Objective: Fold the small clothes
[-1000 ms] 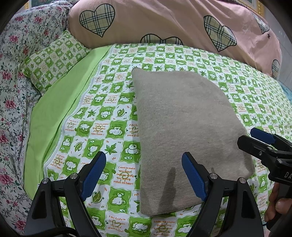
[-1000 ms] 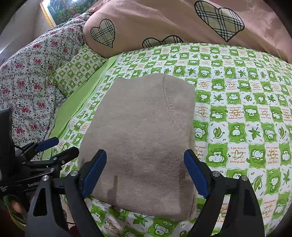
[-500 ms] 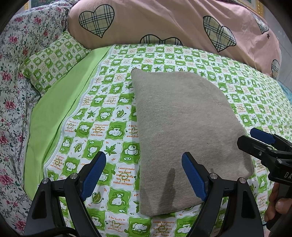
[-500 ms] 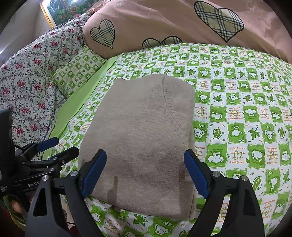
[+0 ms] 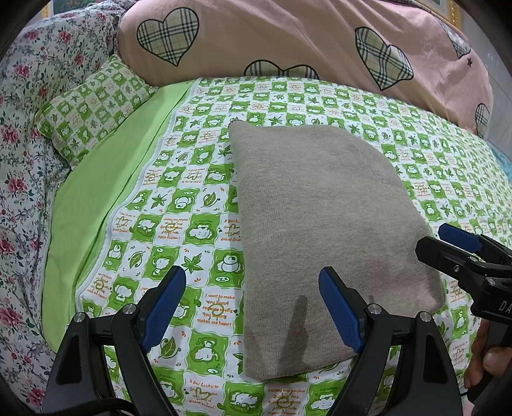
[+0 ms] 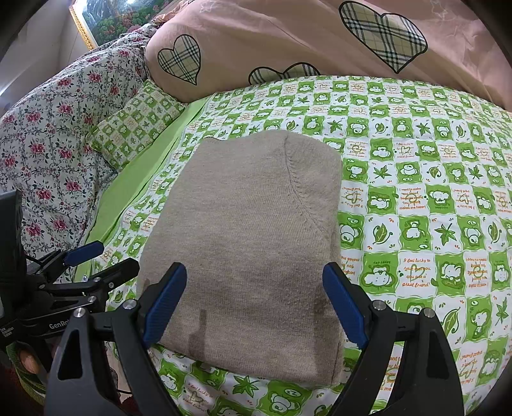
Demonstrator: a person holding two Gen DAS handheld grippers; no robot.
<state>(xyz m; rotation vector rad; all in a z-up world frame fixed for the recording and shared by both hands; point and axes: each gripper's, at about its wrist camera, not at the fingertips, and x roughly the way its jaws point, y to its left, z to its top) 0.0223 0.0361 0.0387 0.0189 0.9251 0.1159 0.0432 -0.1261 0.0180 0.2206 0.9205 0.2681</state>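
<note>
Where pillows (image 5: 288,41) end, bedsheet (image 5: 198,198) spreads.

your right hand (image 5: 486,361) is cropped by the left wrist frame's edge; the framed landscape picture (image 6: 105,19) is cut off at top; the folded beige knit garment (image 6: 256,252) conceals its underlayers.

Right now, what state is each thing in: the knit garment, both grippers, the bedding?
Beige knit garment: folded into a compact rectangle, lying flat on the sheet, not gripped.
Left gripper: open, empty.
Right gripper: open, empty.
Green checked sheet: spread flat.
Pink heart duvet: bunched behind the garment.
</note>
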